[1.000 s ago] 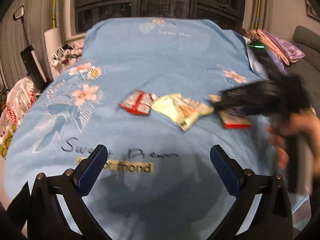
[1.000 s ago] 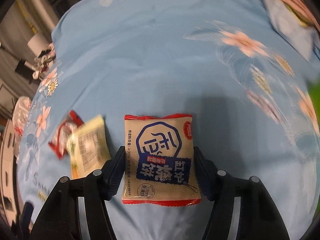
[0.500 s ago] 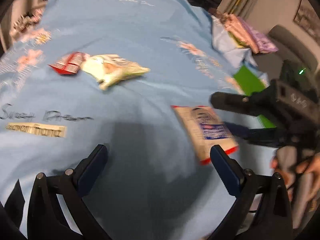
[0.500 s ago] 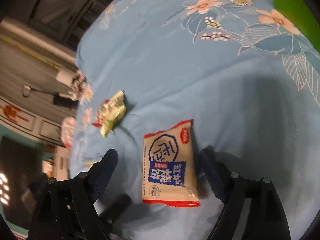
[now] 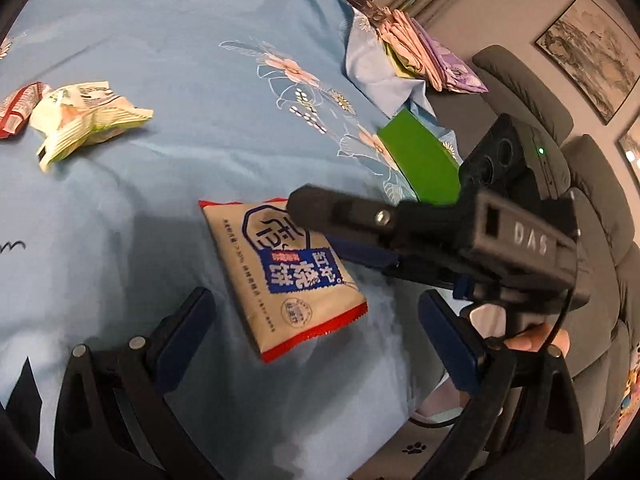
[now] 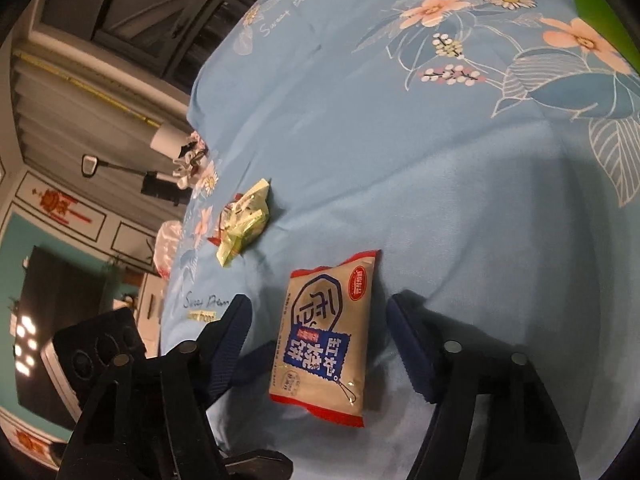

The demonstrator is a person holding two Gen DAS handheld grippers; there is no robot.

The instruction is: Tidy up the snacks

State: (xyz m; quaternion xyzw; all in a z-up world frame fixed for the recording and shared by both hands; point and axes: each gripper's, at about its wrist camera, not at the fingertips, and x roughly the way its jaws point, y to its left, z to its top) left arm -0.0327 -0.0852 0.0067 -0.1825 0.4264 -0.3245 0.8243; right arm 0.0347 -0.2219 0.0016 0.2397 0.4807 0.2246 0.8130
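A beige snack packet [image 5: 280, 280] [image 6: 324, 340] with red ends and a blue label lies flat on the blue flowered sheet [image 5: 200, 40]. My right gripper [image 6: 318, 312] straddles it, jaws closing, with a gap between each pad and the packet. In the left wrist view its black body [image 5: 500, 236] reaches in from the right over the packet's far end. My left gripper [image 5: 314, 304] stands open around the packet's near end without touching it. A crumpled green-white packet [image 5: 88, 120] [image 6: 244, 224] and a red packet [image 5: 16, 108] lie together farther left.
At the sheet's right edge lies a green box [image 5: 420, 160], with folded cloths [image 5: 416, 56] stacked behind it. A grey sofa [image 5: 560, 140] stands to the right. A hand [image 5: 536, 336] holds the right gripper's handle. The left gripper's body [image 6: 96, 348] shows lower left in the right wrist view.
The right gripper, shut on the beige packet a second ago, brought it away from the other snacks, let go, and now narrows around it. The left gripper swung right to face it.
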